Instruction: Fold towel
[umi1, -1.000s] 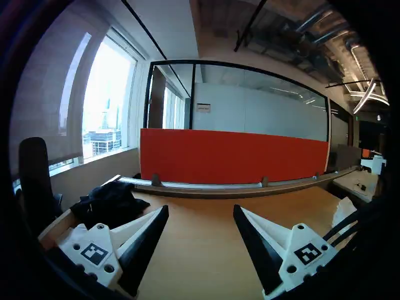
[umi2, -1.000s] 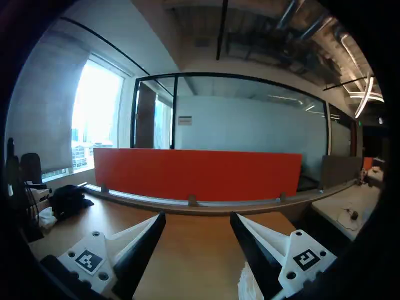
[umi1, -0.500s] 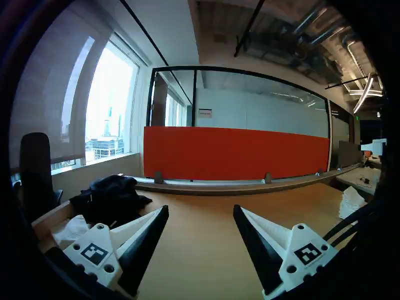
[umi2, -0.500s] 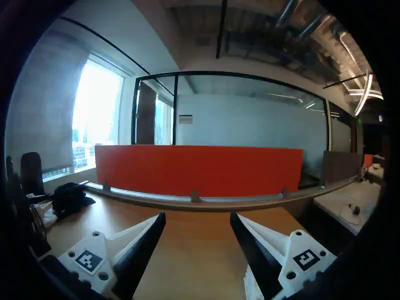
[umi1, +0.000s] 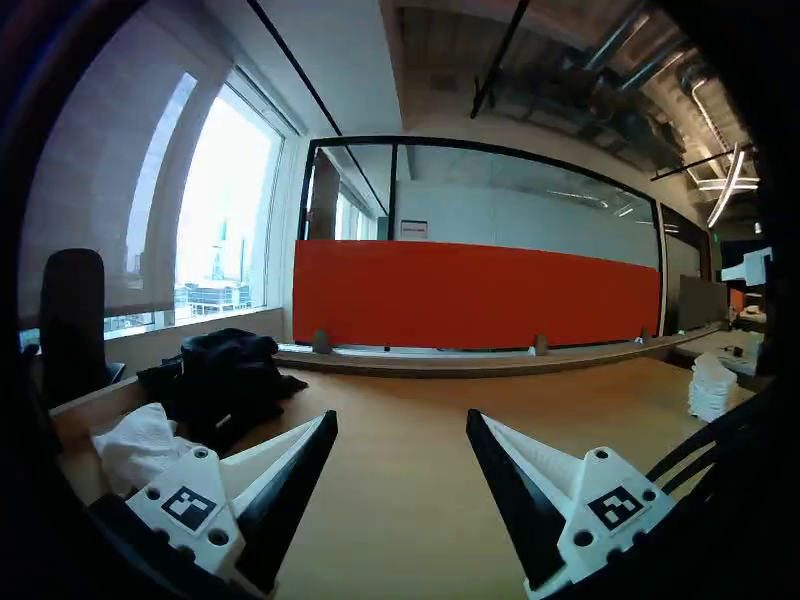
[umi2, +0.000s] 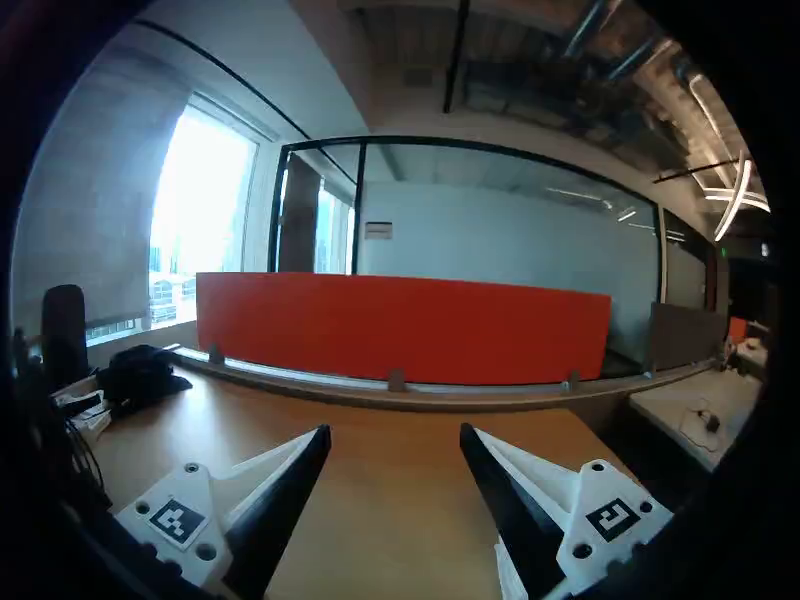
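Two grippers are held low over the desk (umi1: 400, 520), both spread wide and empty: left gripper (umi1: 400, 414) and right gripper (umi2: 393, 430) alike. In the left gripper view, a crumpled white towel (umi1: 140, 450) is seen at the desk's left edge, just beside a dark heap (umi1: 225, 380) of cloth. A stack (umi1: 712, 385) of folded white cloths is parked near the right edge. An orange divider (umi1: 470, 295) is set along the back. The heap is also caught far left in the right gripper view.
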